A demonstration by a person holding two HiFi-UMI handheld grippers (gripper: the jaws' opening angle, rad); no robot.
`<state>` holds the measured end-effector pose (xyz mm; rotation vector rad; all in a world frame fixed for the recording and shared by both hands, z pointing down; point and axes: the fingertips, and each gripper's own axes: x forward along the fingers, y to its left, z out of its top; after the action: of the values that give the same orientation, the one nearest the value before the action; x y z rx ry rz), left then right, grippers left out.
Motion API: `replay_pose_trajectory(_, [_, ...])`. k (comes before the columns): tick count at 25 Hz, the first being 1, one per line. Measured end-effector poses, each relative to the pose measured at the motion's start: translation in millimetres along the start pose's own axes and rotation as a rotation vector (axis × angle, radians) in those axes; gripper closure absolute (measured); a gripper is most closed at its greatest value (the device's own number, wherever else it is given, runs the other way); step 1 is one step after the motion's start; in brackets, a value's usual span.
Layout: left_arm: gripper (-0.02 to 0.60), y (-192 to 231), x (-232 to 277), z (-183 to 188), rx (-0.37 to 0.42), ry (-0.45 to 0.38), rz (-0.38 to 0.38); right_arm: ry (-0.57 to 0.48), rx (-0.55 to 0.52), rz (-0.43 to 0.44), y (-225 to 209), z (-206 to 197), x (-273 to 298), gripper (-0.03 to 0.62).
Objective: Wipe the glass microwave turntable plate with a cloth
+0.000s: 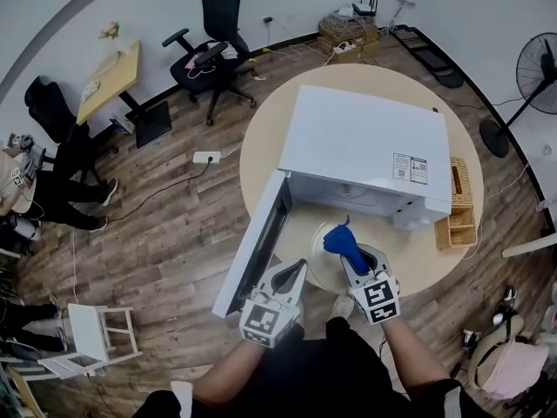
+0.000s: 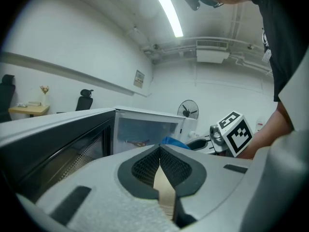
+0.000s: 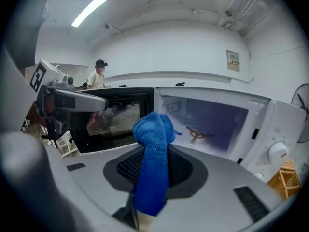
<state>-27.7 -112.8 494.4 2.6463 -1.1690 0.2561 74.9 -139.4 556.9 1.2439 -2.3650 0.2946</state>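
Note:
The glass turntable plate (image 1: pixel 325 266) lies flat on the round wooden table (image 1: pixel 261 146), just in front of the open white microwave (image 1: pixel 361 142). My right gripper (image 1: pixel 351 255) hangs over the plate and is shut on a blue cloth (image 1: pixel 342 241); the cloth (image 3: pixel 152 129) bunches up past the jaw tips of that gripper (image 3: pixel 164 151). My left gripper (image 1: pixel 298 271) is at the plate's left rim beside the open door (image 1: pixel 261 242). Its jaws (image 2: pixel 160 149) meet at the tips, and no glass shows between them. The plate is not visible in either gripper view.
The microwave cavity (image 3: pixel 207 120) holds only the bare roller spider (image 3: pixel 195 132). A wicker basket (image 1: pixel 459 203) stands at the table's right edge. Around the table are an office chair (image 1: pixel 213 42), a fan (image 1: pixel 538 72) and a white stool (image 1: pixel 96 333). A person (image 3: pixel 99 76) stands far behind.

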Motion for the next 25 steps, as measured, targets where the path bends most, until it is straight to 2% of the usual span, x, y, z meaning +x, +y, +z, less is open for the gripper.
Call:
replay_pose_trajectory(4, [0.575,3.4,-3.2,-4.0,-0.008,0.010,0.024,0.053,-0.044,0.061,14.8,-17.1,25.0,0.484])
replay_pose_trajectory(10, [0.575,7.5,-10.7,-14.6,-0.033,0.027,0.063,0.158,-0.180,0.152,44.2,-41.8,66.6,0.484])
replay_pose_trajectory(15, [0.575,11.5,-14.6,-21.4,-0.050,0.033,0.097,0.262,-0.236,0.205,60.4,-70.0,89.4,0.484])
replay_pose_trajectory(20, [0.575,17.0,-17.7,-25.1,-0.060,0.041,0.119,0.346,-0.263,0.231,68.6,-94.4,102.2,0.480])
replay_pose_trajectory(25, [0.575,20.1,-16.5,-29.5,-0.074,0.048,0.130,0.360,-0.264,0.228,67.4,-95.3,108.5,0.476])
